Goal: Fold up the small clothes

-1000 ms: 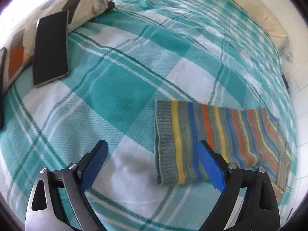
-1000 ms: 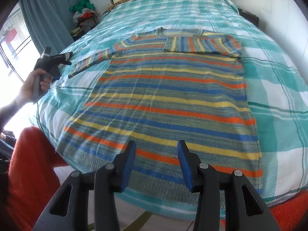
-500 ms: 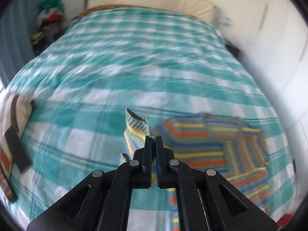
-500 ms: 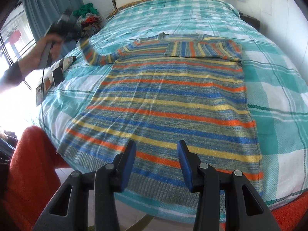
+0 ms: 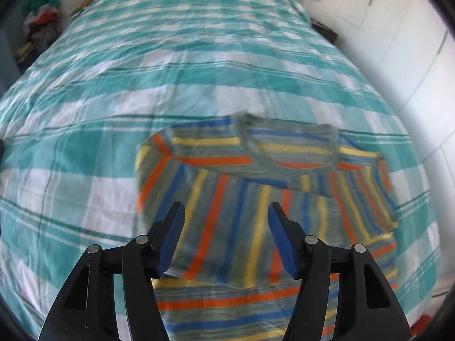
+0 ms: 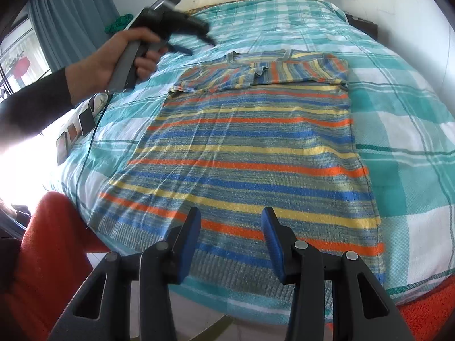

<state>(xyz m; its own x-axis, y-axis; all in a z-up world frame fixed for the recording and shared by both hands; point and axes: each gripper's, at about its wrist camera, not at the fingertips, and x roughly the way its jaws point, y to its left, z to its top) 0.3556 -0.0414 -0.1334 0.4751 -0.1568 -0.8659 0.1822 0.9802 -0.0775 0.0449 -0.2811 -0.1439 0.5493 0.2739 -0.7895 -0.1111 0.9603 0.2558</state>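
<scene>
Sweater (image 6: 250, 153) lies flat, both sleeves folded across chest; both grippers' fingers apart, empty.

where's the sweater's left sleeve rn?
Right wrist view: the left sleeve lies folded across the striped sweater's chest, below the collar, meeting the other folded sleeve.

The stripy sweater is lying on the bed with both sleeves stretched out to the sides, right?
Not quite. The sweater does lie on the bed, but both sleeves are folded in across the chest, not stretched out. The right wrist view shows it.
</scene>
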